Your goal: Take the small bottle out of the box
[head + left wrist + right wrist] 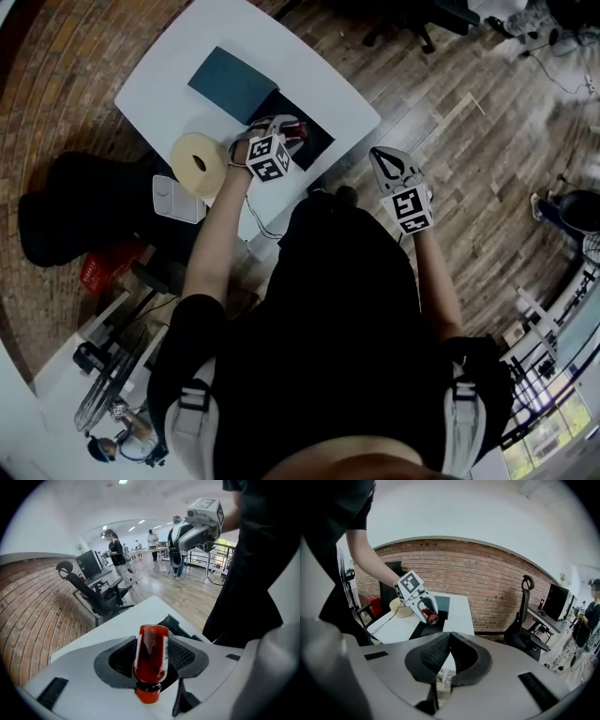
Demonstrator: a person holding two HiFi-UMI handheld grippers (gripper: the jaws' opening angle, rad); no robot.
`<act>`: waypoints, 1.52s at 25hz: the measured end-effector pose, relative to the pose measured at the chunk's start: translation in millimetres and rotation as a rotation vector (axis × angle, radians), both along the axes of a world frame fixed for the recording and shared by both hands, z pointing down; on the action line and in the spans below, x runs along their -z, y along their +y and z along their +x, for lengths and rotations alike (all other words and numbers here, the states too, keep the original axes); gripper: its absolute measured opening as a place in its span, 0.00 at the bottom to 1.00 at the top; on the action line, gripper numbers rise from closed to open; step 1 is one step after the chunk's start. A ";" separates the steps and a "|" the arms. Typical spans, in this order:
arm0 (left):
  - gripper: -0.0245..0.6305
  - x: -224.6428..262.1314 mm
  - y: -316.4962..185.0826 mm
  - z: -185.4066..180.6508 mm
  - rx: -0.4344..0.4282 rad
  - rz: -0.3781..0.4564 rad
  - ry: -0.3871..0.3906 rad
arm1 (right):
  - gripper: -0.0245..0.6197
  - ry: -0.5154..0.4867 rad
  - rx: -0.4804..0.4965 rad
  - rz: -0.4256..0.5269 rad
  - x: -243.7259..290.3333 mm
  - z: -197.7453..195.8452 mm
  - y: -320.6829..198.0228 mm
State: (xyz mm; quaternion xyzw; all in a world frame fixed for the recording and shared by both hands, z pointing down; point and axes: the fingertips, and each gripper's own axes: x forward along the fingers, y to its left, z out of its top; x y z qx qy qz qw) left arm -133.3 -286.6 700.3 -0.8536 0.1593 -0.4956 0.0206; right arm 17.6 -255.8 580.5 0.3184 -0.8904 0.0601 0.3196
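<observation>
Black-clad torso (347, 309) fills the lower head view and hides the near edge of the desk (187, 75). The dark box (317, 142) lies open on the desk, its inside hard to make out. Left gripper (281, 129) jaws clamp the small bottle (151, 660) by its labelled sides, over the box. It looks light, rigid and smooth, so a mid-body hold suits it. Right gripper (449, 656) jaws are closed on nothing, beside the desk.

— Any writing you can read?

— None. The label (165, 649) on the small bottle (150, 660) carries only a barcode, its print too small. The 2 cubes (270, 157) (411, 208) show black-and-white square markers, no letters.
</observation>
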 end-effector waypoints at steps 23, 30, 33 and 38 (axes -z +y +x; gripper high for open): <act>0.37 58.5 81.4 49.6 0.135 0.061 0.023 | 0.04 -0.068 0.181 0.048 10.1 13.0 52.2; 0.37 66.3 108.7 64.1 0.151 0.070 0.011 | 0.04 -0.089 0.221 0.048 7.8 18.6 69.5; 0.37 70.3 115.1 68.4 0.162 0.078 0.008 | 0.04 -0.082 0.242 0.042 10.2 20.5 75.5; 0.37 77.0 118.0 78.4 0.176 0.098 0.007 | 0.04 -0.085 0.270 0.059 12.6 28.5 78.4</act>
